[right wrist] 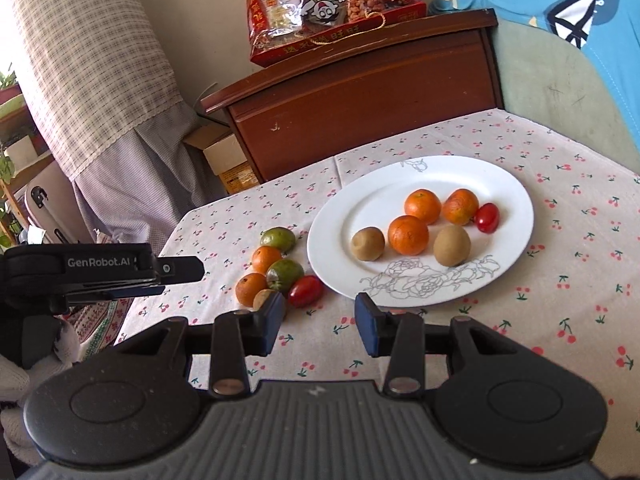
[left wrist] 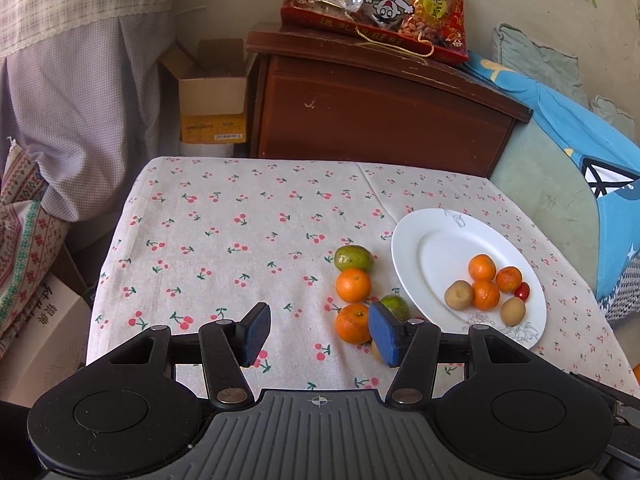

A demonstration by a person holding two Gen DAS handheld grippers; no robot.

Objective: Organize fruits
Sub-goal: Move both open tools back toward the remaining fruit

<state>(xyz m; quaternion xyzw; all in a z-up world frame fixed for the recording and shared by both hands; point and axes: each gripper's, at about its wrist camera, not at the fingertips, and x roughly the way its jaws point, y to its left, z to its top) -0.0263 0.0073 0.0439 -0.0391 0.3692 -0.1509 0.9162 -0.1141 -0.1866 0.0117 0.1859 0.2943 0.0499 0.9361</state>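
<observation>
A white plate [right wrist: 352, 208] on the cherry-print tablecloth holds three oranges [right wrist: 408, 234], two kiwis [right wrist: 452, 245] and a cherry tomato [right wrist: 487, 217]; it also shows in the left wrist view [left wrist: 416, 240]. Left of it lies a loose cluster: two oranges [right wrist: 265, 258], two green fruits [right wrist: 285, 274], a kiwi [right wrist: 262, 298] and a red tomato [right wrist: 305, 290]. My right gripper [right wrist: 320, 326] is open and empty, hovering just in front of the cluster and plate. My left gripper [left wrist: 318, 334] is open and empty, left of the cluster, beside an orange [left wrist: 353, 323].
A brown wooden cabinet [left wrist: 380, 120] with a red snack bag [left wrist: 376, 4] stands behind the table. A cardboard box [left wrist: 212, 96] sits to its left. A blue cloth on a green chair [left wrist: 568, 136] is at the right. Curtains hang at the left.
</observation>
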